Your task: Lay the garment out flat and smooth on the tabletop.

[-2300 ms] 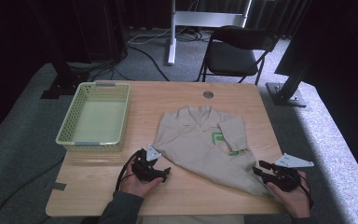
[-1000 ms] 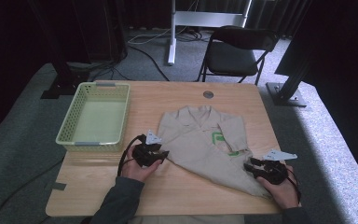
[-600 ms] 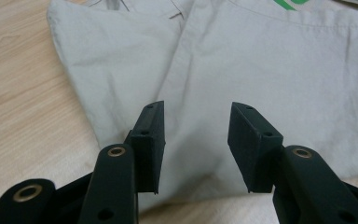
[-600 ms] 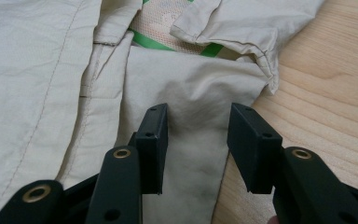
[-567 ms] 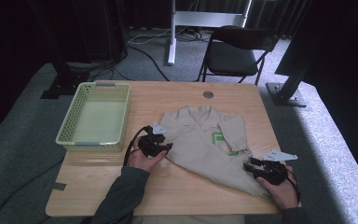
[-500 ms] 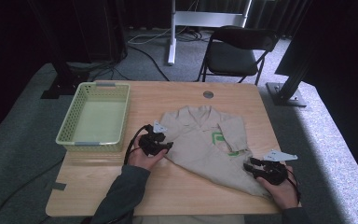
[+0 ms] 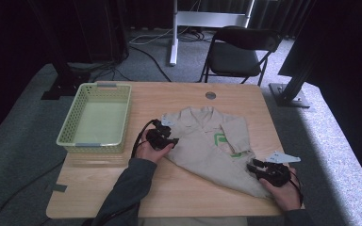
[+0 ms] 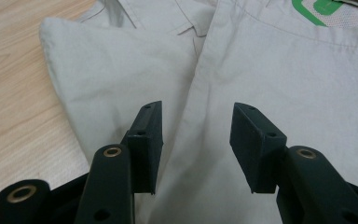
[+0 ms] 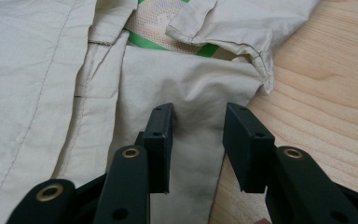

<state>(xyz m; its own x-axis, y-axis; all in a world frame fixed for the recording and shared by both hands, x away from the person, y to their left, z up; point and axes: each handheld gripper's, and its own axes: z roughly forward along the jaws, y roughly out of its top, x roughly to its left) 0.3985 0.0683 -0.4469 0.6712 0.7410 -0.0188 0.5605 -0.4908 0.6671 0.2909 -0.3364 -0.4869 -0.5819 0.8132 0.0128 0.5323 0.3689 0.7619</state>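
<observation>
- While the beige shirt point(image 7: 207, 143) lies spread on the wooden table point(image 7: 193, 197), right of the green basket point(image 7: 96, 117), both grippers rest at its edges.
- Left gripper point(image 7: 162, 139) sits at the shirt's left side, near the collar; in the left gripper view its jaws stand apart over the cloth point(image 8: 261, 79), with a seam running between them and nothing clamped.
- Right gripper point(image 7: 259, 168) lies at the shirt's lower right corner, near the table's right edge; in the right gripper view its jaws are spread, a strip of cloth point(image 9: 191, 93) between them but not pinched.
- Green logo point(image 7: 224, 141) shows on the shirt's chest, between the two grippers.
- Folded sleeve point(image 9: 242, 23) lies over the green patch, its cuff touching the bare wood.
</observation>
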